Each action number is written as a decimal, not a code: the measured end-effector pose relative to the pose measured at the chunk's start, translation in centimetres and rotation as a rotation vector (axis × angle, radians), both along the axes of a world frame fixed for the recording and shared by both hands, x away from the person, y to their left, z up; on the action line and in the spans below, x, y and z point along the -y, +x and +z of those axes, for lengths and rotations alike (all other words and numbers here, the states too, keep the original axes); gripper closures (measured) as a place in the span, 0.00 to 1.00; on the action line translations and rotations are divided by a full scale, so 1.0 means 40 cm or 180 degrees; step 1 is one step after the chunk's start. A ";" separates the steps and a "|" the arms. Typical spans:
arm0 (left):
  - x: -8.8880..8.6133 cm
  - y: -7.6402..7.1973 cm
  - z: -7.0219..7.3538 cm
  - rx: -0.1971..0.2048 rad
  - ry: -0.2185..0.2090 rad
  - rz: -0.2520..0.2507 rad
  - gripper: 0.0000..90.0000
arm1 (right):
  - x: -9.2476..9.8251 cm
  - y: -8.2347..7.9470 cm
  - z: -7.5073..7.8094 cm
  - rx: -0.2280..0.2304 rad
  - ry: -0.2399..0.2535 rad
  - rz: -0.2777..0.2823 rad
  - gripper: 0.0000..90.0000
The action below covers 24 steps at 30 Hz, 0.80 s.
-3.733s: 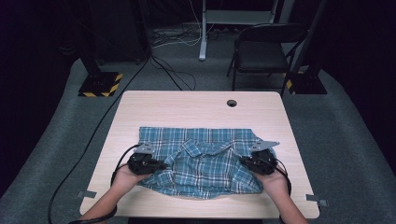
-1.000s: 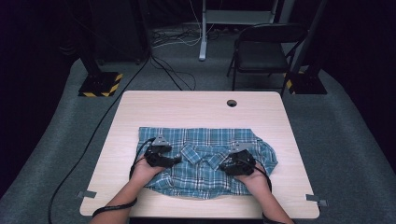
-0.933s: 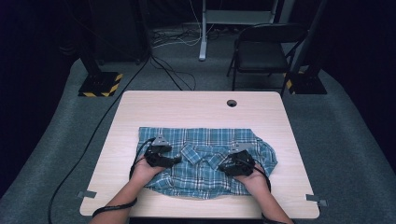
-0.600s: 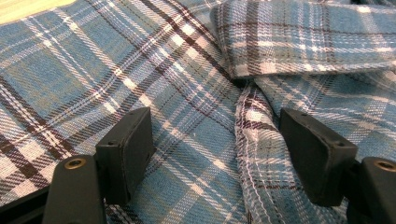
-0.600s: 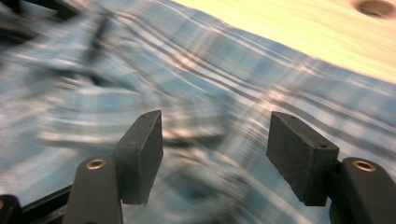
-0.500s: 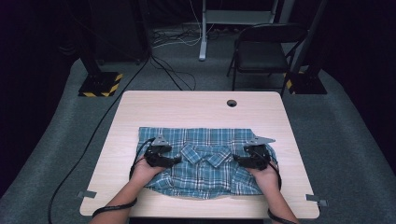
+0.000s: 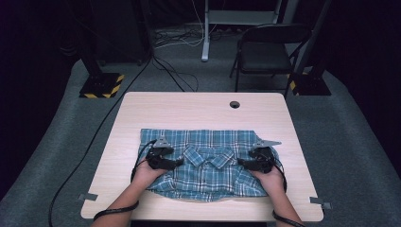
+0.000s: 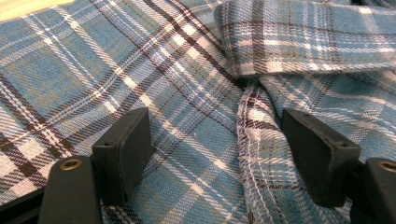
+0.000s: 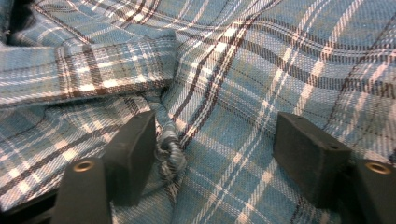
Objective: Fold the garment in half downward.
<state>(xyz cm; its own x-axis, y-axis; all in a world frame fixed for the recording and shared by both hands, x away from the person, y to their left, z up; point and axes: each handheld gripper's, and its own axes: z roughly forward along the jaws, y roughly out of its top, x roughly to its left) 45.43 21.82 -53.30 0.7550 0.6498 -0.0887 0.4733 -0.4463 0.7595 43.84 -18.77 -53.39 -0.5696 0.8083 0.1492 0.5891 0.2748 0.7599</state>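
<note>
Nearest the person, both forearms come in over the table point(image 7: 198, 101) edge and rest on a blue plaid shirt point(image 7: 208, 156), which lies spread across the near half of the tabletop with its collar point(image 7: 208, 155) roughly midway between the hands. The left gripper point(image 7: 176, 162) sits on the cloth to the left of the collar, its jaws standing well apart; in the left gripper view a stitched edge of the shirt point(image 8: 252, 140) runs between them, though the pads point(image 8: 126, 149) do not press on it. The right gripper point(image 7: 242, 163) rests to the right of the collar. Its jaws have just been opening and stand wide, with a small bunched ridge of fabric point(image 9: 170, 149) close to one pad but not pinched.

By the look of it, this is the step between grips in folding or smoothing the shirt — both hands are placed, neither is holding. The next move calls for each gripper to close on a real fold of cloth rather than skate over a flat layer.

The sleeves are hard to make out — whether they are tucked under cannot be told. Beyond the table, a folding chair point(image 7: 269, 47) stands in the dim background.
</note>
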 end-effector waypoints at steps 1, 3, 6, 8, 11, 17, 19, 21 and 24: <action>0.000 0.000 0.000 0.0000 0.0002 0.0001 0.27 | -0.003 -0.002 -0.001 0.0024 -0.0033 -0.0004 0.30; 0.000 0.000 -0.001 -0.0001 -0.0004 0.0008 0.26 | -0.011 -0.006 -0.003 0.0056 -0.0091 0.0009 0.26; 0.000 0.001 -0.001 -0.0003 -0.0005 0.0011 0.26 | -0.014 -0.006 -0.001 0.0036 -0.0126 0.0036 0.25; 0.001 0.000 -0.001 -0.0004 -0.0001 0.0018 0.26 | -0.013 -0.004 0.013 -0.0091 -0.0138 0.0022 0.27; 0.000 0.000 -0.002 -0.0019 -0.0008 0.0043 0.25 | -0.006 -0.018 0.047 0.0147 -0.0066 -0.0049 0.27; 0.002 -0.001 -0.002 -0.0013 0.0001 0.0059 0.25 | 0.011 -0.015 0.038 0.0238 -0.0199 -0.0213 0.25; 0.002 -0.001 -0.002 -0.0012 0.0000 0.0058 0.25 | 0.020 -0.005 0.015 0.0119 -0.0182 -0.0261 0.25; 0.002 -0.001 -0.003 -0.0010 -0.0010 0.0058 0.25 | 0.024 -0.001 0.008 0.0083 -0.0162 -0.0280 0.25; -0.001 -0.002 -0.006 0.0018 -0.0033 0.0039 0.23 | 0.031 0.004 -0.003 0.0088 -0.0059 -0.0301 0.26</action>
<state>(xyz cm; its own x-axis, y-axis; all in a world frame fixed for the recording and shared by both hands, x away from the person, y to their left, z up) 45.36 21.84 -53.55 0.7475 0.6580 -0.0911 0.4742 -0.4326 0.7668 43.99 -20.00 -53.51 -0.4943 0.8611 0.1191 0.5919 0.2330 0.7716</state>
